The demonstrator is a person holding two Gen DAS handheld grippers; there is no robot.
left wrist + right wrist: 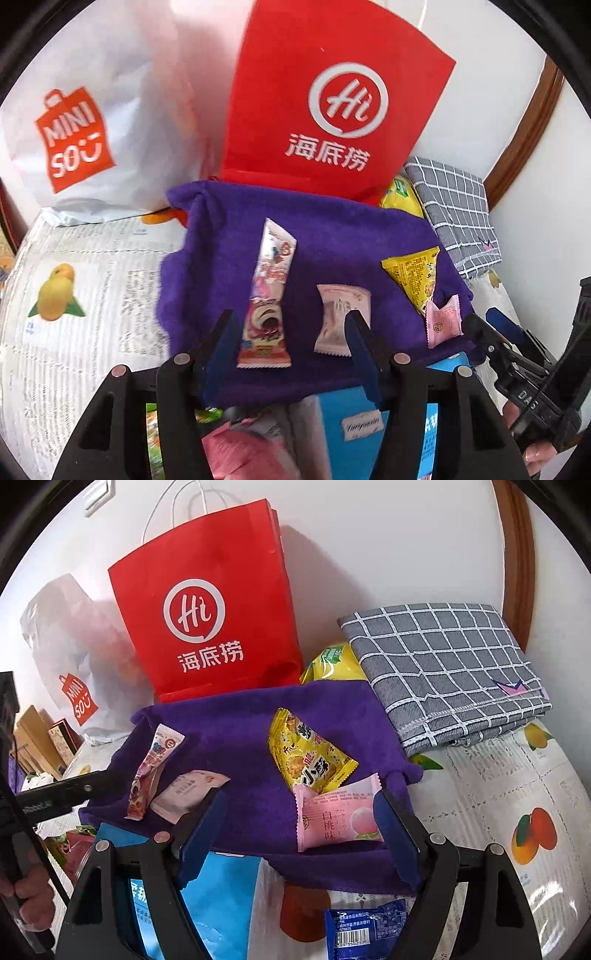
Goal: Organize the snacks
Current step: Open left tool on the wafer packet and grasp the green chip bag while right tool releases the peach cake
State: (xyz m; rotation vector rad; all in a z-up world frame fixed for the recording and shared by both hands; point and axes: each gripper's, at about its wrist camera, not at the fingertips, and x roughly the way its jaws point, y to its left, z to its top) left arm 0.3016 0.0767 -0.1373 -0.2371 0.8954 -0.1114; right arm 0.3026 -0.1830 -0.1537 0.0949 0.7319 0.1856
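Purple towel (325, 236) is spread ahead of both claws as a sorting mat, with 4 snacks laid on it in a row. Long pink wrapper (267, 295) and pale pink packet (341, 319) lie between the left gripper's (291, 339) parted, empty jaws. Peach packet (338, 818) sits between the right gripper's (301, 821) wide jaws, ungripped, leaning on the yellow triangle pack (310, 755).

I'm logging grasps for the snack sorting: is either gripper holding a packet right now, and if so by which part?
Nothing is held. The left gripper is open above the long pink packet on the purple towel. The right gripper is open too, with nothing gripped.
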